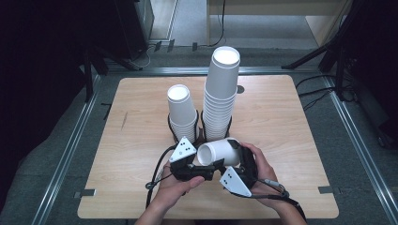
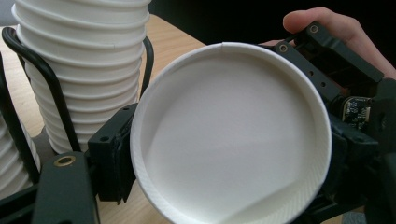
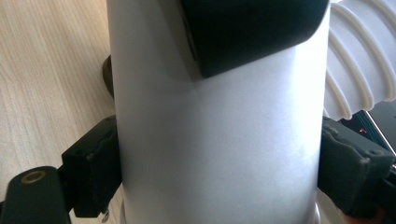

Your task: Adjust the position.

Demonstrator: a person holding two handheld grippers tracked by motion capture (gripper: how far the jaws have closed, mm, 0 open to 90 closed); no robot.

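Note:
A single white paper cup (image 1: 219, 153) lies on its side above the table's front middle, held between both grippers. My left gripper (image 1: 202, 165) is shut on its base end; in the left gripper view the recessed base (image 2: 229, 140) faces the camera with a black pad (image 2: 112, 158) against its rim. My right gripper (image 1: 240, 159) is shut across the cup's side wall (image 3: 219, 140), one finger (image 3: 93, 172) on each side. The left gripper's black jaw lies over the cup at the top of the right gripper view.
Two stacks of upturned white cups stand in black wire holders (image 1: 202, 127) mid-table: a short stack (image 1: 182, 111) and a tall stack (image 1: 220, 91), just behind the grippers. The wooden table (image 1: 136, 140) has bare room left and right. Metal rails (image 1: 70, 150) border it.

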